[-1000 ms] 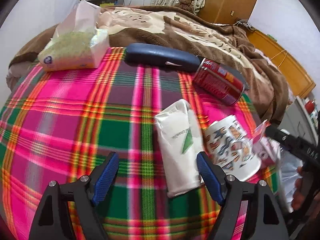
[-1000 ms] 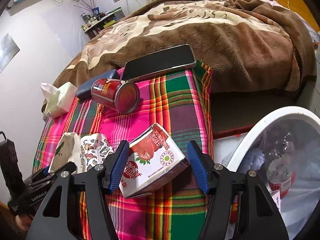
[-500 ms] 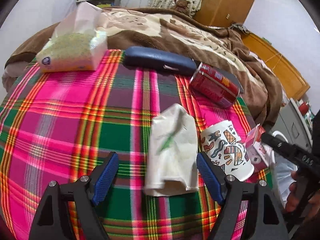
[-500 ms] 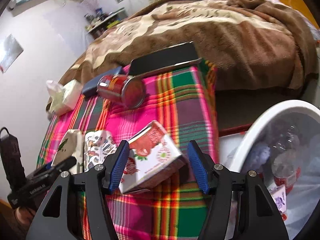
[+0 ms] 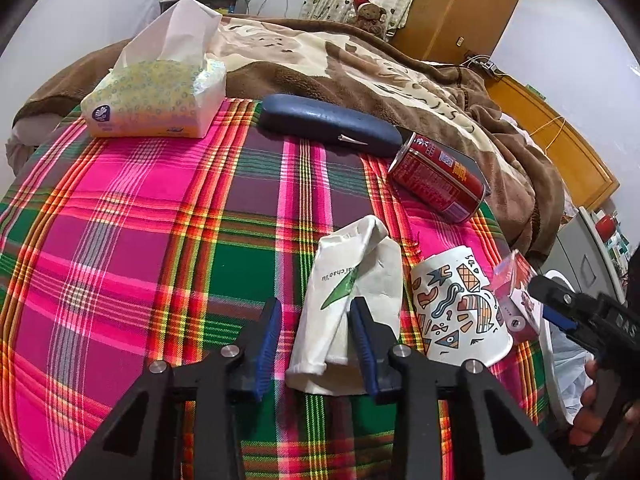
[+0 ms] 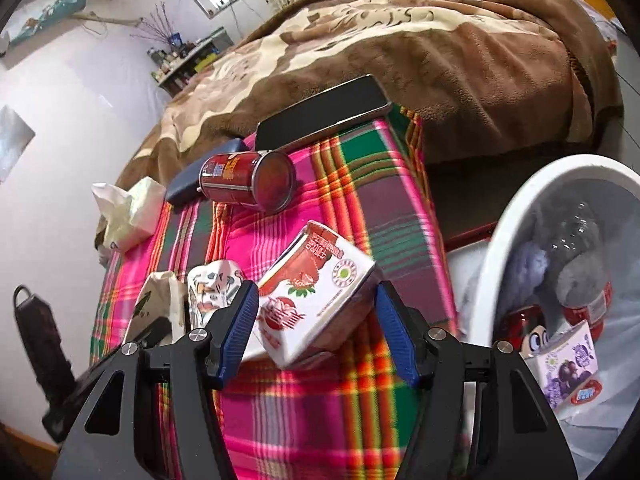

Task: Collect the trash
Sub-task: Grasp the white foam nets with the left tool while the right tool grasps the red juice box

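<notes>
Left tongs (image 5: 316,340) closing on crumpled cup (image 5: 352,300).

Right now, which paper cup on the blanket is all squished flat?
The plain white cup with the green mark, between the closing left jaws. The cup with colourful shapes beside it, toward the carton, is round, lying on its side.

Tissue pack (image 5: 154,100), blue case (image 5: 330,125), phone (image 6: 324,118) on plaid cloth (image 5: 160,216); brown blanket (image 6: 440,40) behind.
</notes>
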Demonstrator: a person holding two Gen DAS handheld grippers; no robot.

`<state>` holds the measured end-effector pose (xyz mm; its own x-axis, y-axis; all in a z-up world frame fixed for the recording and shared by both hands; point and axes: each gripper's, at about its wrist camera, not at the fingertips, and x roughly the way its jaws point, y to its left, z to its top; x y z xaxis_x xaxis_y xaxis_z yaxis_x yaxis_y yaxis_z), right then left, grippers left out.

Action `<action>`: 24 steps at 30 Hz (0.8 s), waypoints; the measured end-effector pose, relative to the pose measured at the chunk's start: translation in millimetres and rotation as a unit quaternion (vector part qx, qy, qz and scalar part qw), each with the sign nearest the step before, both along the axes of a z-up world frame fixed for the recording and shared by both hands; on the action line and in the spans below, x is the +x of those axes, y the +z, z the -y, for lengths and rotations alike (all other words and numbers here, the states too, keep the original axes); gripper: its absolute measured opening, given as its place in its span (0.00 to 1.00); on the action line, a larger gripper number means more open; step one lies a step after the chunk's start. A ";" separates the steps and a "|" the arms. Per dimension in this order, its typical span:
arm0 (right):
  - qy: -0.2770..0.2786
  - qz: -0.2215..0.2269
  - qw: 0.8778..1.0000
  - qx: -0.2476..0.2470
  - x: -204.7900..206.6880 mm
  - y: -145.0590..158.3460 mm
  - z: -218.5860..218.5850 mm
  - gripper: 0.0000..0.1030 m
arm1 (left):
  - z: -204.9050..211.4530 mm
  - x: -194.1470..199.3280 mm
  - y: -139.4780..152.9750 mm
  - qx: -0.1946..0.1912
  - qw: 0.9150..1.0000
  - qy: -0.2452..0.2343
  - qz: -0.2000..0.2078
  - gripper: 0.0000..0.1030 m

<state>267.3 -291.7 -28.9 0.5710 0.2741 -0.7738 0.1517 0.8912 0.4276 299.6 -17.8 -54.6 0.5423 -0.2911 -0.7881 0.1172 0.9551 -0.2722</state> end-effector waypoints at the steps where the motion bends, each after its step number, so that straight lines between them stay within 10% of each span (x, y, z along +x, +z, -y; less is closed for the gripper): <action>1: 0.000 -0.003 1.000 -0.013 6.0 1.0 -4.4 0.60 | -0.8 -0.3 0.0 -0.001 1.000 0.000 0.000 0.35; 24: 0.072 -0.014 0.990 -0.123 13.0 -7.3 -38.0 0.62 | -2.9 1.1 -0.7 -0.002 1.000 -0.006 0.004 0.36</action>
